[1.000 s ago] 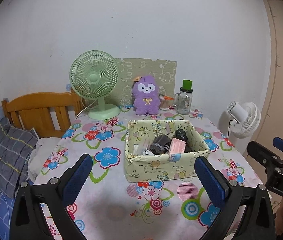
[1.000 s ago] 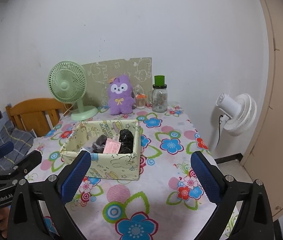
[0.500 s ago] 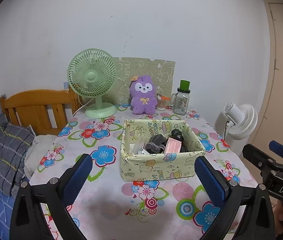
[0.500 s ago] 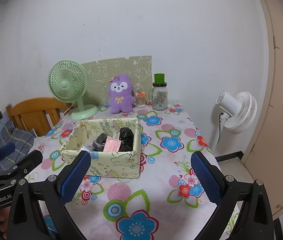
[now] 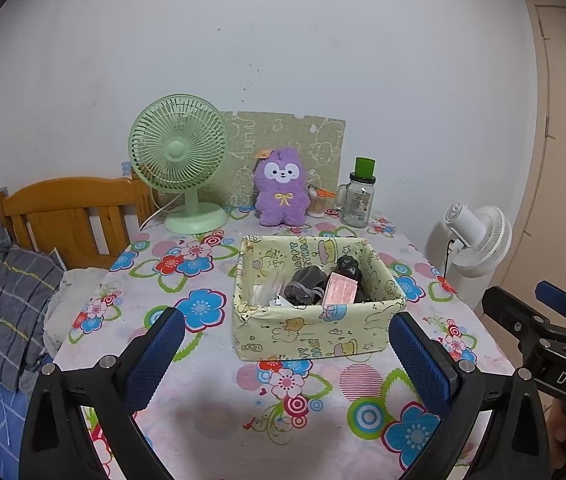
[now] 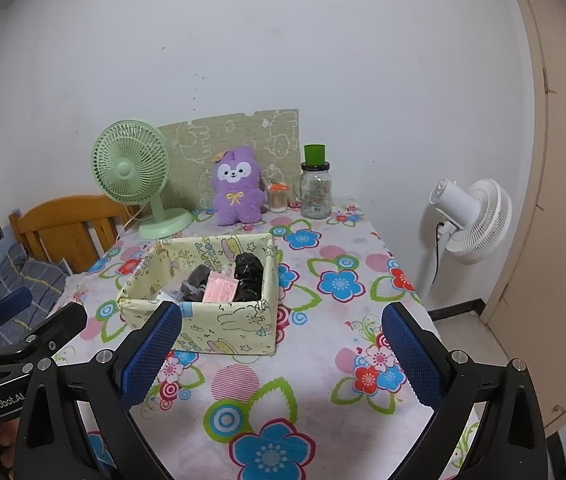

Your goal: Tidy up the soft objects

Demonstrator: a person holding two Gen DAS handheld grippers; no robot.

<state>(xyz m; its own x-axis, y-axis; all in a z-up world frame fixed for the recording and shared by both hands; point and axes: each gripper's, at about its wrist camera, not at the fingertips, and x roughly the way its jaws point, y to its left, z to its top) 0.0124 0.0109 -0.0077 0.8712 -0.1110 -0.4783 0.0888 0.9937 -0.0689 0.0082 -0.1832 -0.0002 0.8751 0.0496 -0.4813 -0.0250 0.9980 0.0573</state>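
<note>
Straight ahead in the left wrist view, the left gripper (image 5: 285, 344) hangs over the near part of the floral table (image 5: 211, 392) with its fingers wide apart and nothing between them. Just beyond them stands the yellow fabric box (image 5: 315, 334), holding dark soft bundles (image 5: 307, 282) and a pink packet (image 5: 341, 290). Behind the box, along the wall, stand a green fan (image 5: 181, 160), the purple plush toy (image 5: 282, 188) and a glass jar with a green lid (image 5: 359, 196), all well apart from the box. A wooden bed frame (image 5: 71, 212) and a grey plaid pillow (image 5: 7, 304) crowd the table's left edge. The right gripper (image 5: 543, 320) shows at the right margin.

From the right wrist view, the right gripper (image 6: 281, 354) also has its fingers spread wide, empty, above the table's near right part. The box (image 6: 227, 326) sits left of centre, its near corner just behind the left finger. Bare cloth runs from the box to the table's right edge, past which a white standing fan (image 6: 471, 220) stands on the floor beside a beige door (image 6: 563, 200).
</note>
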